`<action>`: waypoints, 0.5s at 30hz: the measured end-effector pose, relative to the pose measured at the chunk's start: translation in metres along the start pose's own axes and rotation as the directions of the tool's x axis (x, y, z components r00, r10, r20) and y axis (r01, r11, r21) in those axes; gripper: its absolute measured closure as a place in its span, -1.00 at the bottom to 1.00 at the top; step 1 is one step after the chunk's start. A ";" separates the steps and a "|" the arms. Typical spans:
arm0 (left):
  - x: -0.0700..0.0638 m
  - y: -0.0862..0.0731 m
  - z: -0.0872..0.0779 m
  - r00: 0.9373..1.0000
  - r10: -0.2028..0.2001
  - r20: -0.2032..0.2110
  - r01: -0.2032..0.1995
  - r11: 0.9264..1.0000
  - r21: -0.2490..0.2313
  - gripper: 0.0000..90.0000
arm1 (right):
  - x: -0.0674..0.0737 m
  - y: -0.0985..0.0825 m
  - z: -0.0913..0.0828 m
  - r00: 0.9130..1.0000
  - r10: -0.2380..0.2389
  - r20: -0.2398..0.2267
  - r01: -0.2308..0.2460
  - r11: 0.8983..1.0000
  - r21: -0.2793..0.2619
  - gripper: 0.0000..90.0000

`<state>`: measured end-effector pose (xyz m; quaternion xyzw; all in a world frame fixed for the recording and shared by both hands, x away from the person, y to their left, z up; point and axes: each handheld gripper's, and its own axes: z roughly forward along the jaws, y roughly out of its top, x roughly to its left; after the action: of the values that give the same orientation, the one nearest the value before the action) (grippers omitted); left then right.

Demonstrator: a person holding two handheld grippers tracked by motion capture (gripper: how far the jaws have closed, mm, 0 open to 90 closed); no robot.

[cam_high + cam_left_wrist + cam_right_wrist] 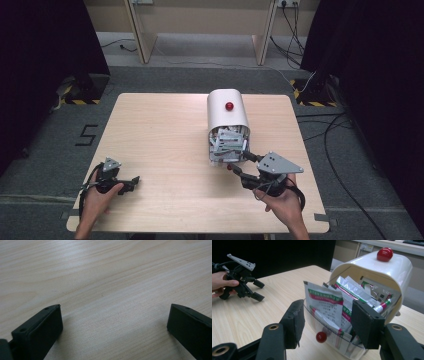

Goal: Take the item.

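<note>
Right gripper astride drawer knob

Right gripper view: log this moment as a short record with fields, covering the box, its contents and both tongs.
container: white round-topped box with a red knob on top, on the wooden table
front: clear flap with a small red knob, tipped open toward the camera
contents: printed sachets and a tube, packed upright
right tongs: jaws apart, either side of the flap, pads not pressing on it
left tongs: open, holding nothing, low over the table away from the box
</note>
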<state>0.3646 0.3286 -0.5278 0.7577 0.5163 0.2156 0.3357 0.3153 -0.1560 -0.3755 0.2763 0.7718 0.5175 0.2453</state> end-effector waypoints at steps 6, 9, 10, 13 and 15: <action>0.000 0.000 0.000 1.000 0.000 0.000 0.000 1.000 0.000 -1.00 | -0.001 0.005 0.008 1.000 -0.004 -0.006 0.004 1.000 -0.005 0.00; 0.000 0.000 0.000 1.000 0.000 0.000 0.000 1.000 0.000 -1.00 | -0.002 0.005 0.016 1.000 -0.002 -0.011 0.002 1.000 -0.001 0.00; 0.000 0.000 0.000 1.000 0.000 0.000 0.000 1.000 0.000 -1.00 | -0.002 0.005 0.016 1.000 -0.002 -0.011 0.002 1.000 -0.001 0.00; 0.000 0.000 0.000 1.000 0.000 0.000 0.000 1.000 0.000 -1.00 | -0.003 0.006 0.021 1.000 -0.002 -0.014 0.002 1.000 0.003 0.00; 0.000 0.000 0.000 1.000 0.000 0.000 0.000 1.000 0.000 -1.00 | -0.003 0.007 0.023 1.000 -0.003 -0.013 0.003 1.000 -0.001 0.01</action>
<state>0.3646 0.3286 -0.5278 0.7577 0.5164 0.2157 0.3359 0.3340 -0.1409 -0.3770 0.2717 0.7734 0.5195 0.2411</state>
